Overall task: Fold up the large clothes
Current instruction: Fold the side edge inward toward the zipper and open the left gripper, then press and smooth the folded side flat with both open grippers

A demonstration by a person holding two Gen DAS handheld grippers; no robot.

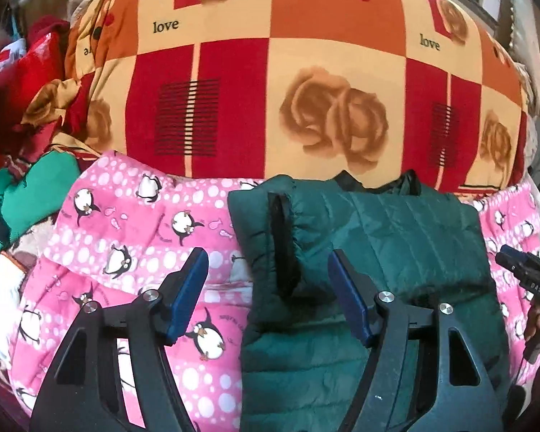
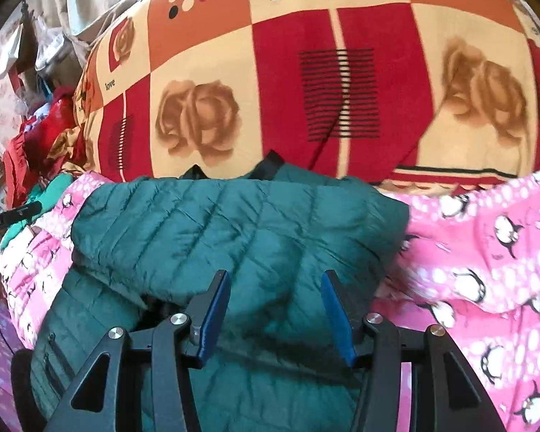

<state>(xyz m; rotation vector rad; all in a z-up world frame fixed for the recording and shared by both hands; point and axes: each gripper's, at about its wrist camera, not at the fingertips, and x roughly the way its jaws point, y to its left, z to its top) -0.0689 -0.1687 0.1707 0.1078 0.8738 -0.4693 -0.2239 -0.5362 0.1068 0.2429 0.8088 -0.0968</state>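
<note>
1. the dark green quilted jacket [image 1: 370, 237] lies folded on a pink penguin blanket [image 1: 133, 237], in front of a red and orange rose-print quilt [image 1: 306, 72].
2. left gripper [image 1: 268, 266]: fingers spread, holding nothing, over the jacket's left edge.
3. only the left view shows the black-trimmed cuff [image 1: 282, 237], a green garment [image 1: 28, 198] and the right gripper [image 1: 525, 277] at the edge; its fingers cannot be made out there.
4. right view: right gripper [image 2: 275, 289] spread and empty above the jacket's [image 2: 234, 223] middle, with a zip pocket [image 2: 50, 356] low on the left.

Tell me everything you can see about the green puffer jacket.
The green puffer jacket is dark teal, quilted, slightly shiny like nylon. It lies folded in layers on the pink penguin blanket, a black-trimmed edge on its left side and a zippered pocket low down. Both the left gripper and right gripper are open above it, gripping nothing.
</note>
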